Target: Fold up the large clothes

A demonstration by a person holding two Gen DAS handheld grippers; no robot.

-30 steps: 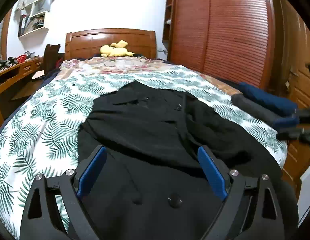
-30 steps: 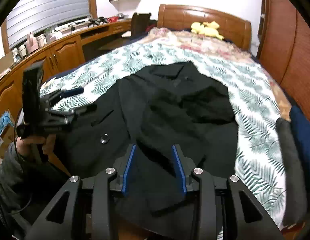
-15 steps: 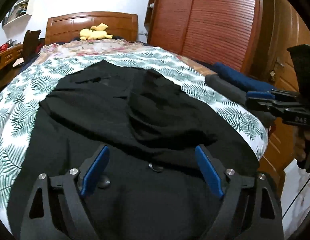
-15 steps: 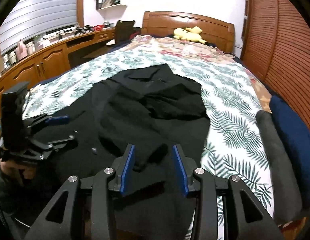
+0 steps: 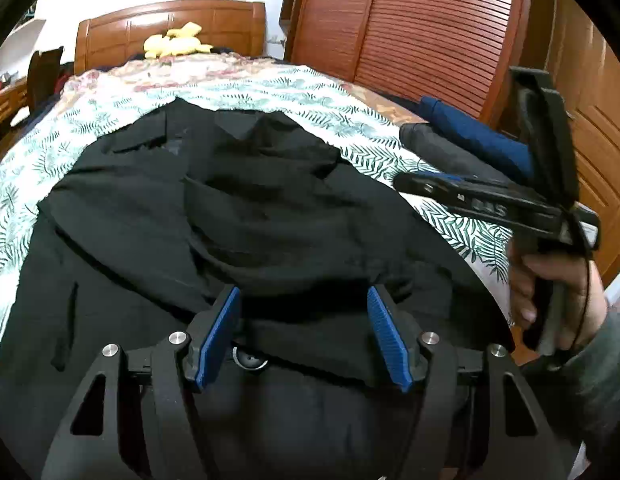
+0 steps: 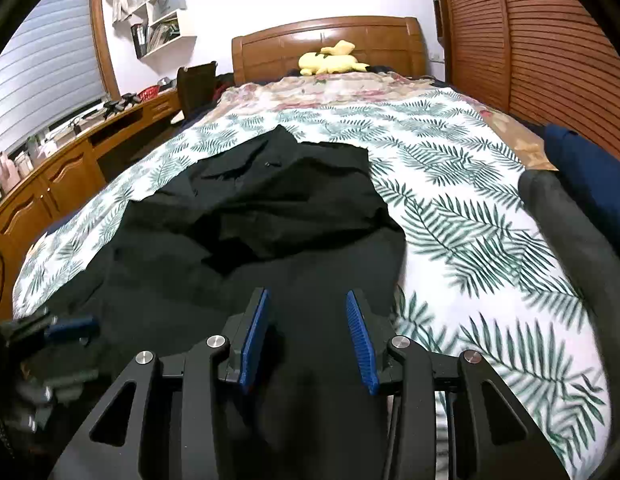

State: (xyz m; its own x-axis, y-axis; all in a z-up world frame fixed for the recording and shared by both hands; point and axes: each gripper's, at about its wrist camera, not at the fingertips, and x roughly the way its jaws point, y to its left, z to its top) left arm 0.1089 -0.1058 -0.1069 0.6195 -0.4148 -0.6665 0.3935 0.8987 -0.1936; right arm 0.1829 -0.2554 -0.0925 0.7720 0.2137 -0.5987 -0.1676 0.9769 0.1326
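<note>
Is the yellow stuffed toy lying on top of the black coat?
No, the yellow stuffed toy sits far away by the wooden headboard, while the black coat lies spread at the near end of the bed.

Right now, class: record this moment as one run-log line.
stage: reaching hem | garment: black buttoned coat flat on leaf-print bedspread | left gripper: open, closing | right gripper: open
</note>
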